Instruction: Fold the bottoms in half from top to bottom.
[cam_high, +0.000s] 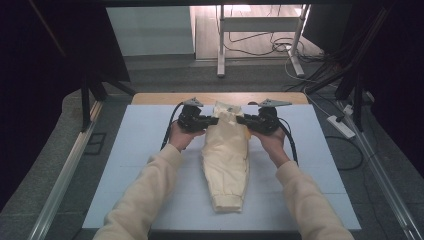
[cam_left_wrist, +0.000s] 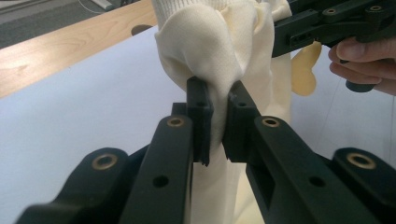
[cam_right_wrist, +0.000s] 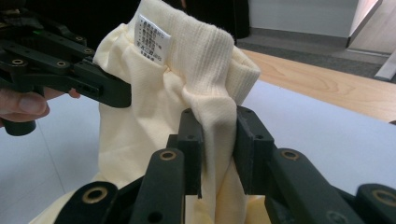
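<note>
A cream folded garment (cam_high: 226, 160) with a ribbed waistband lies lengthwise on the pale blue mat (cam_high: 140, 150), its waistband end at the far side. My left gripper (cam_high: 212, 120) is shut on the waistband's left side; in the left gripper view its jaws pinch a fold of the cream cloth (cam_left_wrist: 205, 51). My right gripper (cam_high: 242, 120) is shut on the waistband's right side, where the ribbed band (cam_right_wrist: 205, 56) bunches between its jaws. A white care label (cam_right_wrist: 153, 38) shows inside the waistband. The waistband end is lifted slightly off the mat.
A wooden table edge (cam_high: 160, 98) runs behind the mat. Beyond it are a white metal stand (cam_high: 260, 30) and cables on the floor. A power strip (cam_high: 340, 126) lies on the floor to the right. Bare mat lies on both sides of the garment.
</note>
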